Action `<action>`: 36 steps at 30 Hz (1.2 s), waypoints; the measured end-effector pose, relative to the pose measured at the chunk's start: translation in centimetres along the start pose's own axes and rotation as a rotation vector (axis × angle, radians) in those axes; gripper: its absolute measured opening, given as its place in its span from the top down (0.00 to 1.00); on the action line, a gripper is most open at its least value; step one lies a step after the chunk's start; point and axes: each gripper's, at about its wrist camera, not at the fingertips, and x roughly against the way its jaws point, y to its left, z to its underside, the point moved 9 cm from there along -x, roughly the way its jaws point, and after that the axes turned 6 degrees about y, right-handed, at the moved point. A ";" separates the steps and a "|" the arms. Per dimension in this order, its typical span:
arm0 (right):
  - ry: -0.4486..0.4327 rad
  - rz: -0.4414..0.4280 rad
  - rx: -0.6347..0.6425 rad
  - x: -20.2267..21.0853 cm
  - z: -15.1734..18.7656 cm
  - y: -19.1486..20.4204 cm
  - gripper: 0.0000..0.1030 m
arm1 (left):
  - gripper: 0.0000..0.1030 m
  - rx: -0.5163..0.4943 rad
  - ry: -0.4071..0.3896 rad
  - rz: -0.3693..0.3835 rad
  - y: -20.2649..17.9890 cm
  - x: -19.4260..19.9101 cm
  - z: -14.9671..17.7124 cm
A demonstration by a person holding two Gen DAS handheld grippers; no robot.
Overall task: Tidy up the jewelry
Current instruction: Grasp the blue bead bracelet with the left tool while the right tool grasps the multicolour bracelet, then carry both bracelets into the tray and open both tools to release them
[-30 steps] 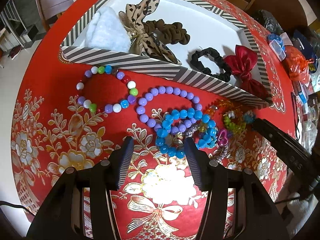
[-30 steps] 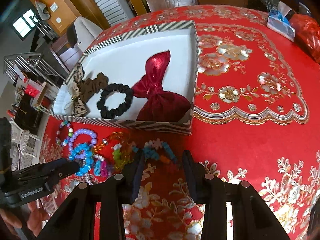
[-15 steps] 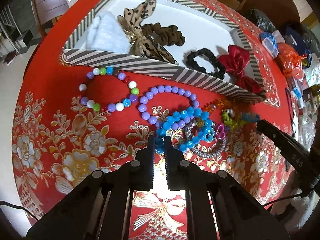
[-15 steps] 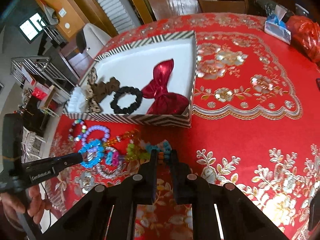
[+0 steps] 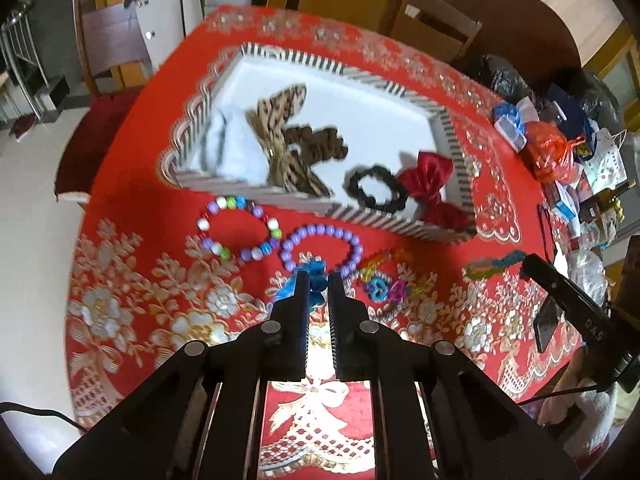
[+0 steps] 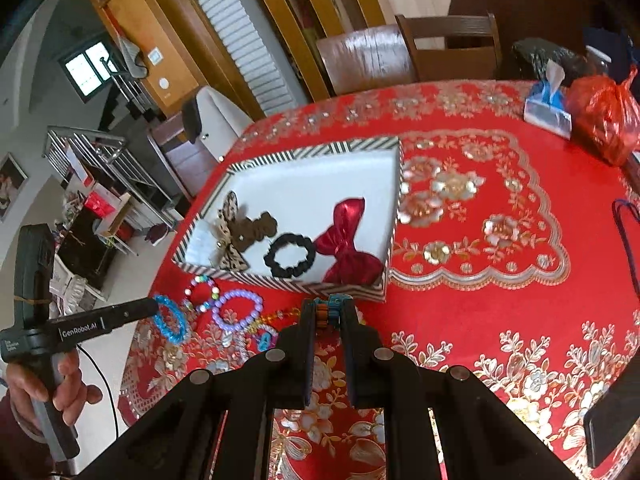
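Left wrist: blue bracelet (image 5: 314,276) now lifted.

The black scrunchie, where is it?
In the left wrist view the black scrunchie lies inside the striped tray, near its front wall, between the leopard bow and the red bow.

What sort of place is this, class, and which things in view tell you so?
Most likely a home dining room: a round table under a red floral tablecloth, wooden dining chairs around it, and household clutter such as a tissue pack and a red plastic bag.
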 end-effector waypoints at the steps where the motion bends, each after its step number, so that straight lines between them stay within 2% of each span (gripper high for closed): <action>1: -0.006 -0.003 0.004 0.3 -0.3 0.2 0.89 | 0.93 -0.001 -0.012 -0.003 0.0 0.5 -0.3; 10: -0.043 -0.011 0.038 0.9 -3.2 1.9 0.89 | 0.93 -0.035 -0.082 -0.016 -0.8 3.1 -3.6; 18: -0.026 -0.010 0.061 -1.4 -5.6 3.1 0.89 | 0.93 -0.071 -0.106 0.018 -2.1 3.5 -8.1; 21: -0.020 -0.014 0.061 -2.5 -6.6 3.4 0.89 | 0.93 -0.075 -0.088 0.040 -2.5 2.8 -9.9; 28: 0.005 -0.019 0.060 -5.5 -9.0 4.3 0.89 | 0.93 -0.087 -0.064 0.036 -3.3 0.2 -14.3; 36: 0.072 -0.049 0.027 -10.6 -11.0 5.0 0.89 | 0.93 -0.091 0.010 0.069 -4.4 -4.7 -17.8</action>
